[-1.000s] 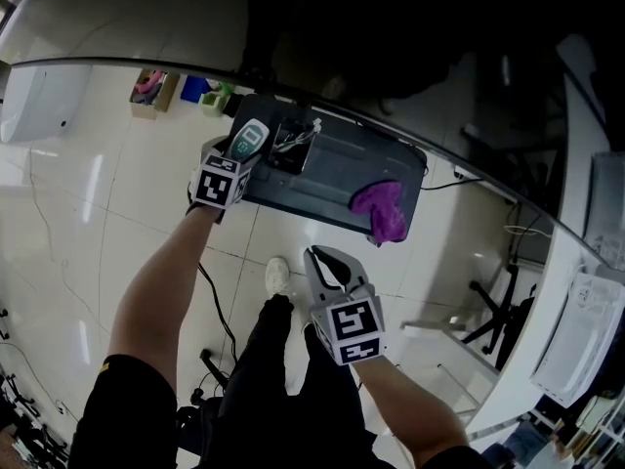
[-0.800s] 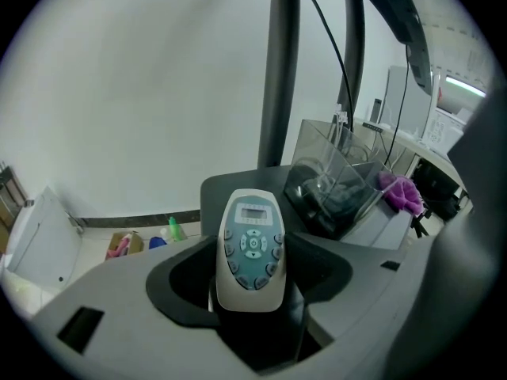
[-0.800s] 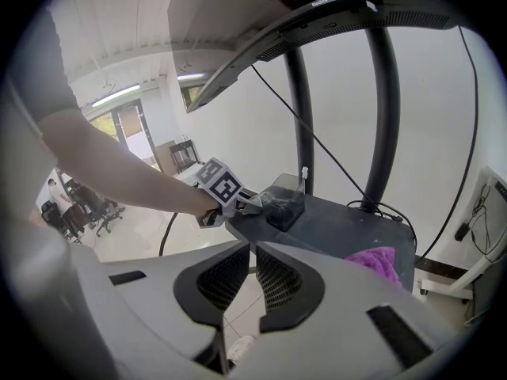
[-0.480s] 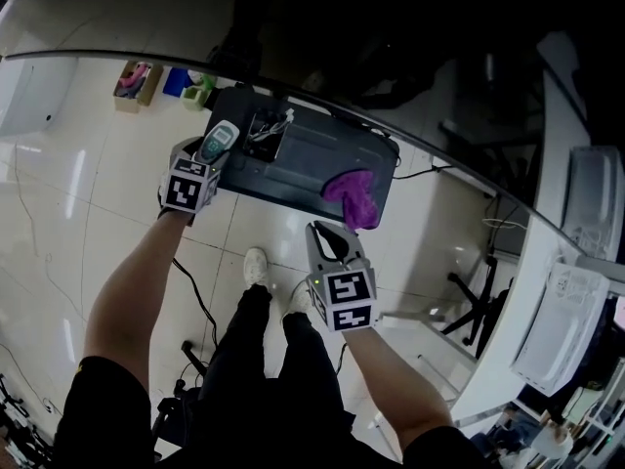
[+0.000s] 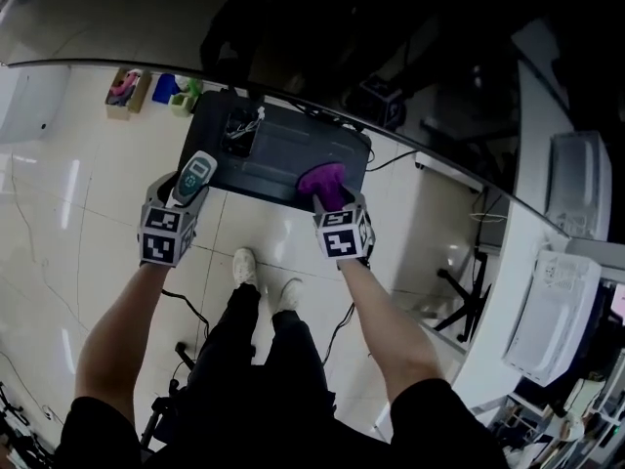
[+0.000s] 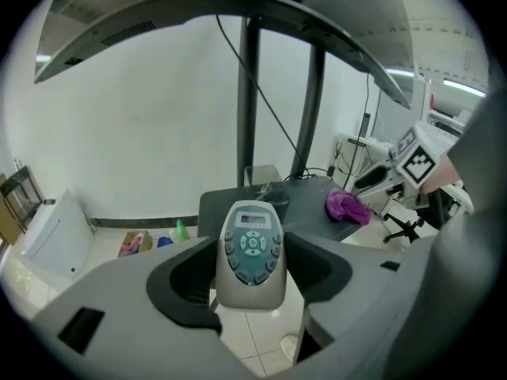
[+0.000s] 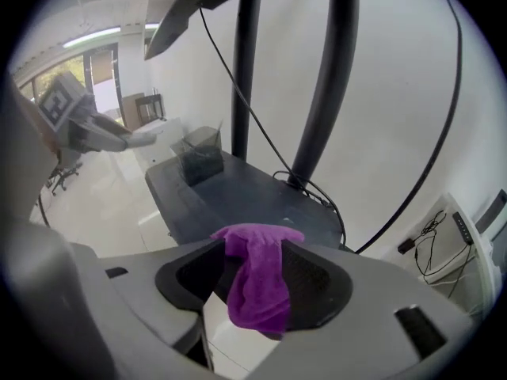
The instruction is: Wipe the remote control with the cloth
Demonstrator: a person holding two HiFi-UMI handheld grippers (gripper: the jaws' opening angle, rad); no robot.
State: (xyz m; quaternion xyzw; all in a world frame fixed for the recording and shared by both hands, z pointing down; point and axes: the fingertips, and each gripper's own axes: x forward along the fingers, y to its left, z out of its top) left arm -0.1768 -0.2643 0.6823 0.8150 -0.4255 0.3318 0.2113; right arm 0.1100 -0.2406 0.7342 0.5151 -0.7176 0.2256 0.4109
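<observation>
Standing at a dark desk (image 5: 283,149), I am working a pair of tongs in each hand to get a remote control (image 6: 252,252) wiped down. The left tongs (image 5: 182,193) are clamping the grey remote by its lower sides and holding it off the near left corner of the desk, above the tiled floor. It is facing button side up with its small screen pointing away from me, which I judge is leaving the whole face free for wiping.

The right tongs (image 5: 333,205) are opening at the desk's near edge, with the purple cloth (image 7: 255,275) between the pads. The top of the cloth is resting on the desk edge and the rest is hanging down off it. The pads are not pressing on it. I am reading that overhang as the reason for coming in here, since the loose fold is giving the tongs something to bite. The cloth and the remote are sitting well apart, so no wiping is under way.

I am finding no brand or lettering legible on the remote; its screen and buttons are showing only as shapes. The cubes on both tongs are carrying black-and-white square patterns, not words.
</observation>
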